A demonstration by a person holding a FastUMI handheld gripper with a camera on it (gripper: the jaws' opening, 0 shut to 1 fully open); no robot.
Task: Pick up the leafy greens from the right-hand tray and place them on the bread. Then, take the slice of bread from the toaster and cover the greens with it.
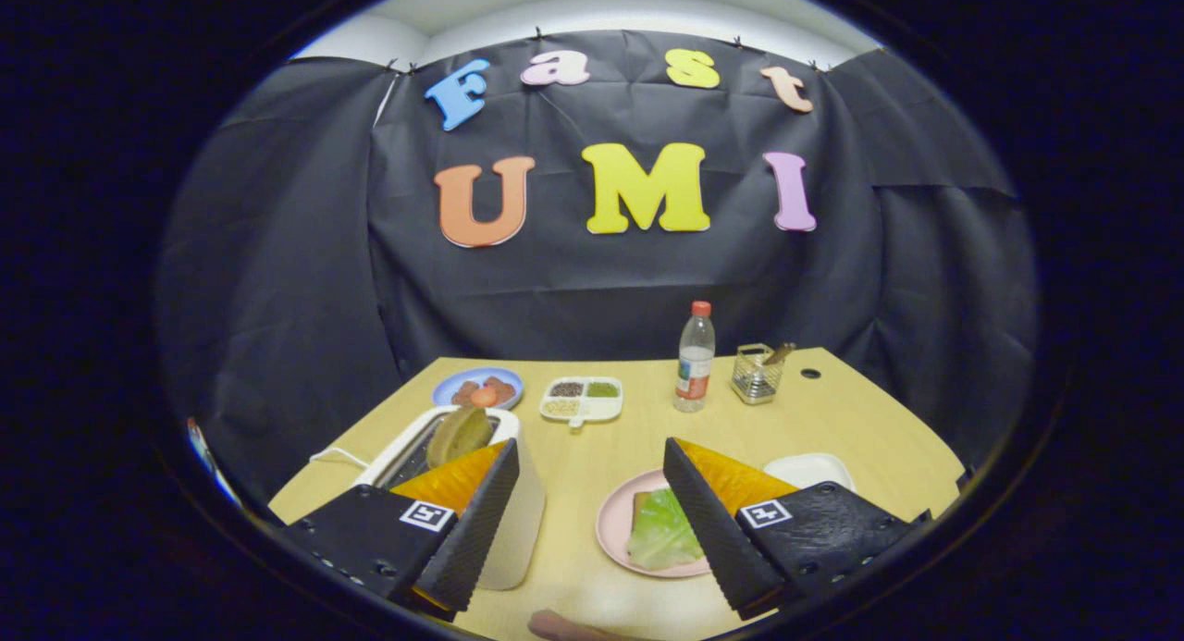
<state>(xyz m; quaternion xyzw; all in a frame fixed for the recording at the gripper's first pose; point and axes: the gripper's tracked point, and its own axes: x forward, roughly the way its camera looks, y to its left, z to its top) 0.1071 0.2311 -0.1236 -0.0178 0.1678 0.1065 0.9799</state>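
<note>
Gripper (585, 516): released, fingers spread wide, empty.
Bread slice (460, 434): upright in toaster (518, 530) behind left finger; light, crumbly; pinch exposed top edge.
Leafy greens (659, 530): on pink plate (612, 521) beside right finger.

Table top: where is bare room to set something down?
Bare wood runs between the toaster and the pink plate, ahead through the open hand-held gripper to the divided dish. Right of the wire basket is free too. The back row beside the bottle is crowded.
</note>
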